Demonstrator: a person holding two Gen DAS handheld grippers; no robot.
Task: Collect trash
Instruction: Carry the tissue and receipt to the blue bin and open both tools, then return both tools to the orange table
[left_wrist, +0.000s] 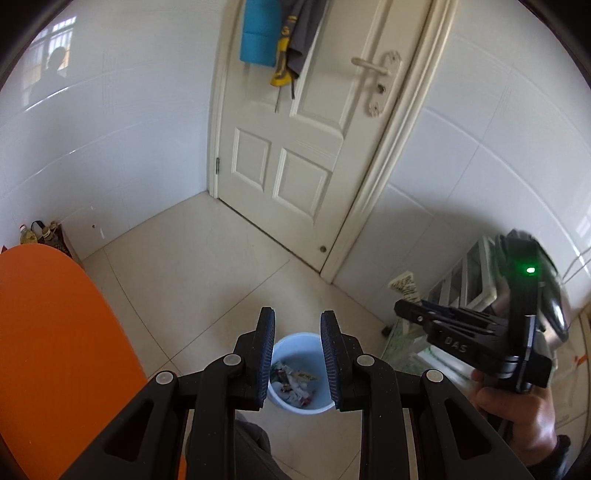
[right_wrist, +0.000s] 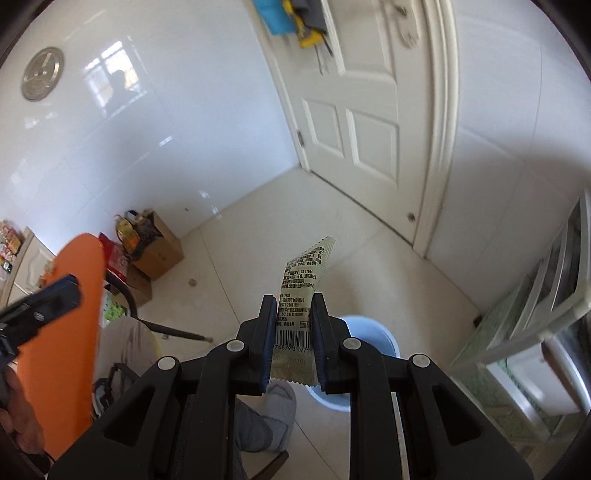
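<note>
Right gripper: fingers clamped on a pale printed wrapper, barcode end down between the pads, its torn top poking up past the tips. Under it on the tiled floor stands the light blue trash bin, partly hidden behind the fingers. Left gripper: fingers a little apart, nothing between them, poised above the same bin, scraps of trash visible inside. An orange table edges in at the left; a white door stands closed beyond.
</note>
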